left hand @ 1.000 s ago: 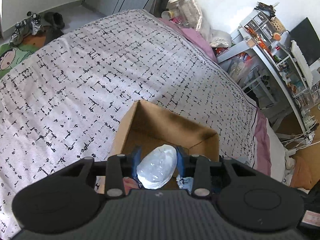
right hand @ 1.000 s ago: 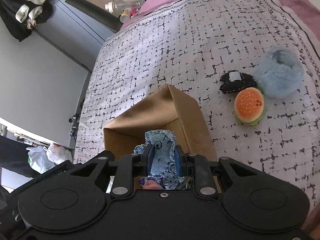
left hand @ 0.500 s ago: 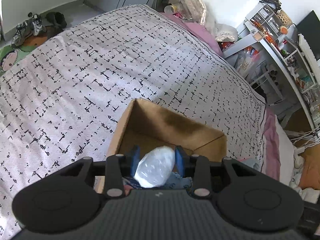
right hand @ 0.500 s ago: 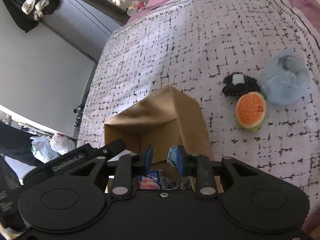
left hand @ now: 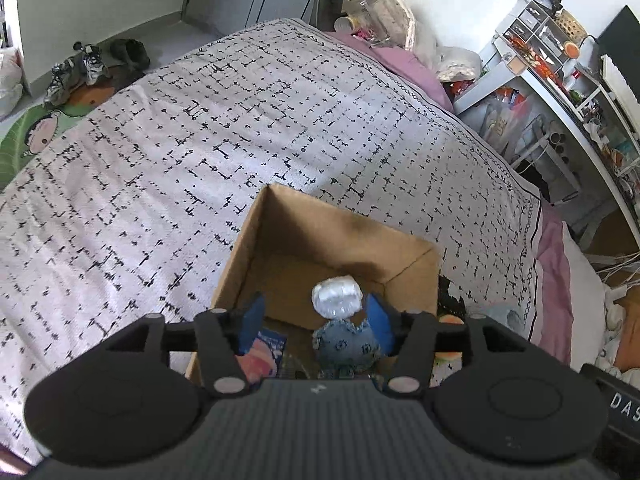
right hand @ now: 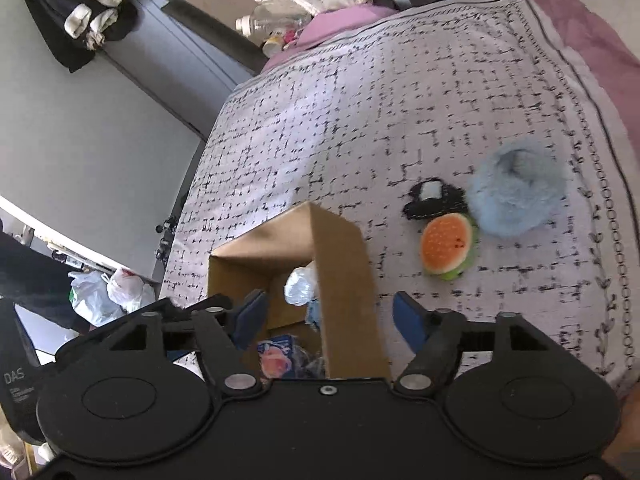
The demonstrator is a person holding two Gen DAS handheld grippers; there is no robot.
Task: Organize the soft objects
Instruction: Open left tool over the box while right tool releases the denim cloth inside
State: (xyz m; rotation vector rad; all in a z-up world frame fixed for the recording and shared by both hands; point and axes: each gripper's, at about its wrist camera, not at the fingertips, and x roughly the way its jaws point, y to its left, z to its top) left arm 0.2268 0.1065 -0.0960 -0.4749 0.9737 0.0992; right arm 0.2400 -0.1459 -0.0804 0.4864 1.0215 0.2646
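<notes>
An open cardboard box (left hand: 320, 232) stands on the patterned bedspread (left hand: 160, 160). My left gripper (left hand: 316, 318) hovers over it with its jaws opening. A white crinkly ball (left hand: 336, 296) is loose between them, near the right pad and not pressed. Below it in the box lie a denim toy (left hand: 346, 346) and a pink and blue packet (left hand: 264, 354). My right gripper (right hand: 328, 318) is opening wide above the box's near wall (right hand: 344, 280) and grips nothing. The white ball (right hand: 300, 286) and a bit of the denim toy (right hand: 314, 312) show inside.
A burger plush (right hand: 446, 246), a black soft piece (right hand: 432, 200) and a pale blue fluffy item (right hand: 516, 188) lie on the bedspread right of the box. Bottles (left hand: 360, 4) crowd the bed's far end. A cluttered shelf (left hand: 560, 60) stands beside the bed, shoes (left hand: 80, 68) on the floor.
Both grippers opened and lifted a little. The denim toy left the right jaws and dropped into the box. The white ball came free of the left pads.
</notes>
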